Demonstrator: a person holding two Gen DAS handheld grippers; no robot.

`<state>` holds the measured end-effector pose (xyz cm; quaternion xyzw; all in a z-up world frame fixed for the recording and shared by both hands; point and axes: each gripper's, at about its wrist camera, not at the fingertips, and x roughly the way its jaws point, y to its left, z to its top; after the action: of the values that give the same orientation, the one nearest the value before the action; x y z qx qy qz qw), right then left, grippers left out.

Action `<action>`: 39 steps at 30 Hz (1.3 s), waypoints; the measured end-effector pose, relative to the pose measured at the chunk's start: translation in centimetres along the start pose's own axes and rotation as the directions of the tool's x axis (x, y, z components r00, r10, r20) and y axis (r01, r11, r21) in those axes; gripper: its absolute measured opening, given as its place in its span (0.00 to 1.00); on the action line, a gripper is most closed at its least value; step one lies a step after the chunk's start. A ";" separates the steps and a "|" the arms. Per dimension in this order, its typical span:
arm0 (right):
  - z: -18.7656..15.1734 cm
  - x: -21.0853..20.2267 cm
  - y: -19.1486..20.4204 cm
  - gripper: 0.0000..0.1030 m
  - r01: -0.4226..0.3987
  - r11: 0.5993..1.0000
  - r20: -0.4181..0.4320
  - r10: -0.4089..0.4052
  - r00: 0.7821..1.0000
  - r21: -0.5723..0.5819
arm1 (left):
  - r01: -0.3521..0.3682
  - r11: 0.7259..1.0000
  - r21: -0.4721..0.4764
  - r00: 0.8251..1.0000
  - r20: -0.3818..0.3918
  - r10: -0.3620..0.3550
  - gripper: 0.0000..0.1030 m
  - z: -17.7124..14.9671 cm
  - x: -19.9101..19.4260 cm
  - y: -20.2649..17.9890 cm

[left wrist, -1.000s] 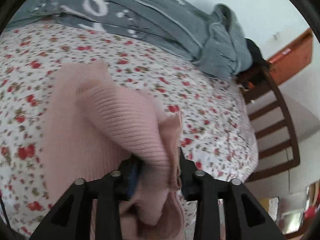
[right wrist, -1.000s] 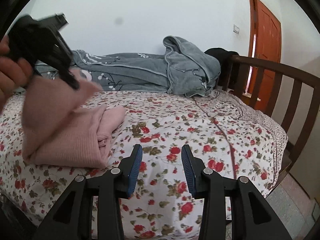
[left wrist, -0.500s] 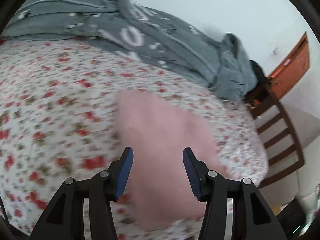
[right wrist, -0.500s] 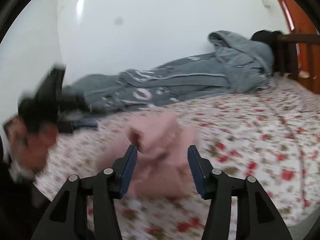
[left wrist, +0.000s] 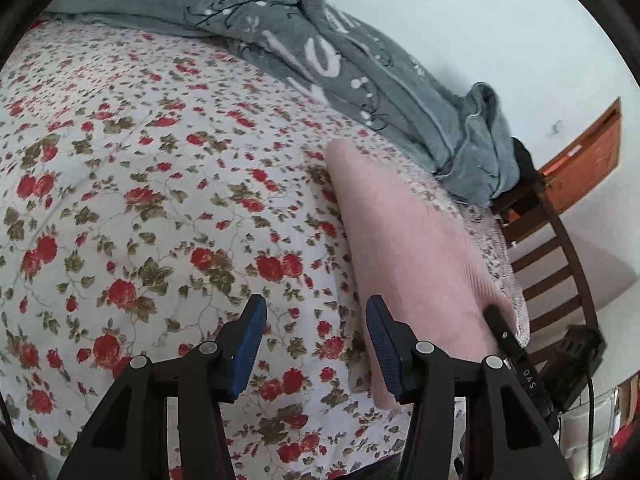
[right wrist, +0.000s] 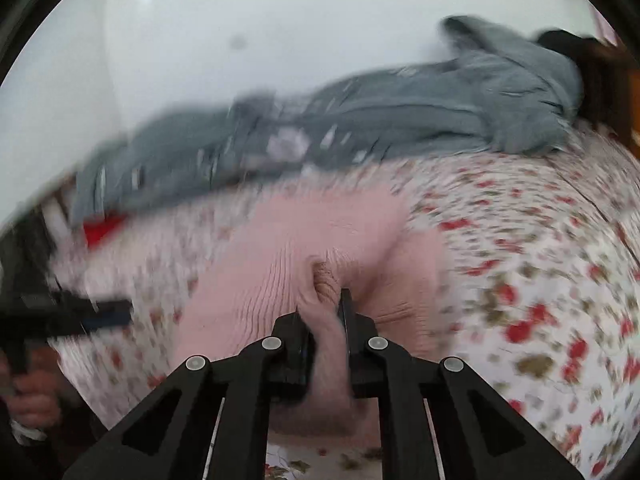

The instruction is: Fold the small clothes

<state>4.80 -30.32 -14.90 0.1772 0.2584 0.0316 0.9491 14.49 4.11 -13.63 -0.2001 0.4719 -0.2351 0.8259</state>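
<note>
Two grippers work over one bed. Nearest in the right wrist view, the right gripper (right wrist: 325,320) has just been closing, and its jaws now pinch a bunched ridge of the pink knitted garment (right wrist: 320,248) between the pads. That garment spreads from the jaws toward 12 o'clock across the floral bedsheet (right wrist: 520,248), much of it blurred. At 9 o'clock a hand (right wrist: 28,396) holds the left gripper (right wrist: 100,314), seen side-on above the sheet and apart from the garment.

In the left wrist view the left gripper (left wrist: 316,344) stands partly open, its blue pads (left wrist: 250,346) with only patterned sheet (left wrist: 140,200) between them. The pink garment (left wrist: 404,248) lies just beside its right finger, running from 5 o'clock up toward 1 o'clock, and the right gripper's dark finger (left wrist: 500,328) rests at its near edge at 4 o'clock.

Beyond, at 12 to 2 o'clock, a grey blanket (left wrist: 360,72) is heaped along the wall (left wrist: 480,20). Farthest, at 3 o'clock, stand the wooden bed rail (left wrist: 560,264) and an orange door (left wrist: 588,168).
</note>
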 end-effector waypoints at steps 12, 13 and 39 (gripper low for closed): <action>0.2 -2.0 -1.1 0.53 0.073 0.991 -0.040 -0.078 0.996 -0.113 | 0.053 0.994 0.096 0.998 -0.044 -0.049 0.48 -0.7 2.6 -4.1; 1.0 -2.3 -1.4 0.54 0.064 0.992 -0.038 -0.069 0.997 -0.105 | 0.055 0.995 0.088 0.998 -0.043 -0.051 0.48 -0.6 2.7 -4.1; 4.2 3.2 -6.0 0.25 0.068 0.996 -0.119 -0.061 0.991 0.053 | 0.068 0.992 0.110 0.997 -0.048 -0.063 0.48 -0.2 3.9 -7.3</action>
<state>9.51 -36.77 -15.17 0.1938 0.3202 0.0039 0.9273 14.58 -4.07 -12.41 -0.1636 0.4694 -0.2924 0.8170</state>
